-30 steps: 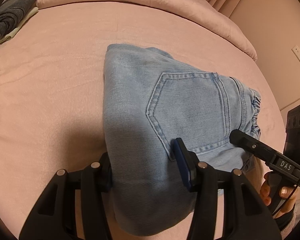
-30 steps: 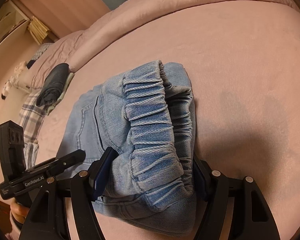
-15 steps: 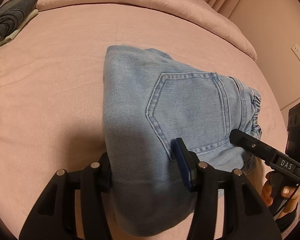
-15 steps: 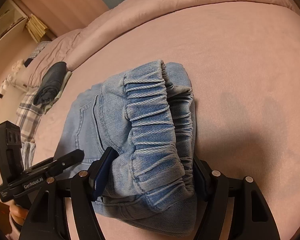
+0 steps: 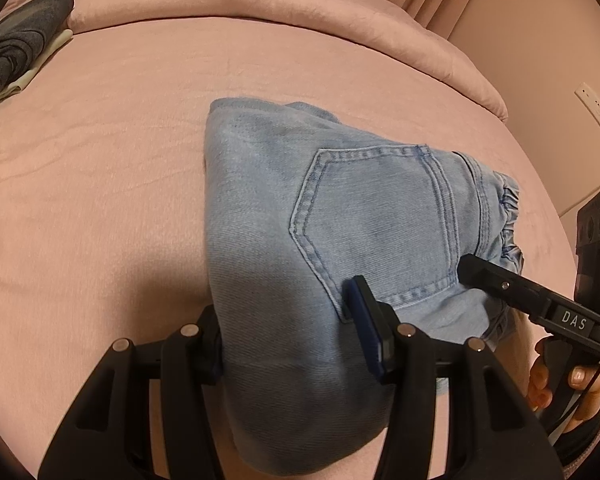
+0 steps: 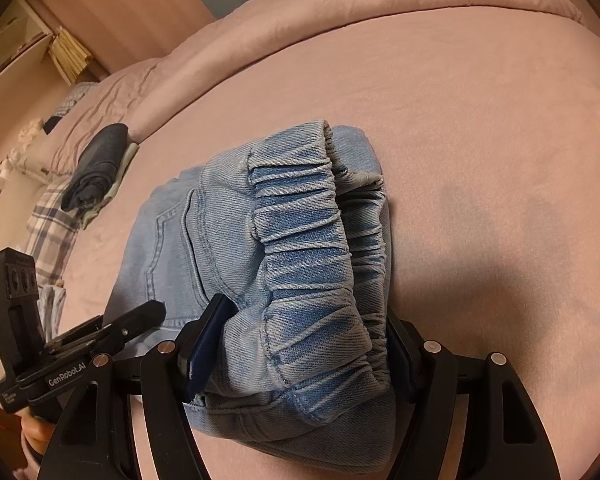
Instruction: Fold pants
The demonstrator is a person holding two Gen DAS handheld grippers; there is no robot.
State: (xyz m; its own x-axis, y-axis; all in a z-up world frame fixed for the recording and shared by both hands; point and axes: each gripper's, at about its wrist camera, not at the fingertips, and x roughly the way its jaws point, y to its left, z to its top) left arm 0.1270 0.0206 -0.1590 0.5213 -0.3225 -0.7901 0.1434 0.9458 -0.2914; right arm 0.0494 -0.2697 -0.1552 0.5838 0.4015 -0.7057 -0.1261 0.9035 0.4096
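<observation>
The pants (image 5: 324, 240), light blue denim folded into a compact bundle, lie at the centre of both frames on the pink bedspread (image 5: 100, 160). In the left wrist view the bundle's long axis runs left to right, with the elastic waistband (image 6: 308, 248) at the right end of the frame and the back pocket (image 5: 372, 220) facing up. The left gripper (image 5: 288, 332) straddles the lower edge of the bundle near its left end; the right gripper (image 6: 300, 344) straddles the waistband end. Each gripper is equally near its own end. Both sets of jaws stand roughly half apart and are closed against the thick denim layers between them, so each has hold of the pants
</observation>
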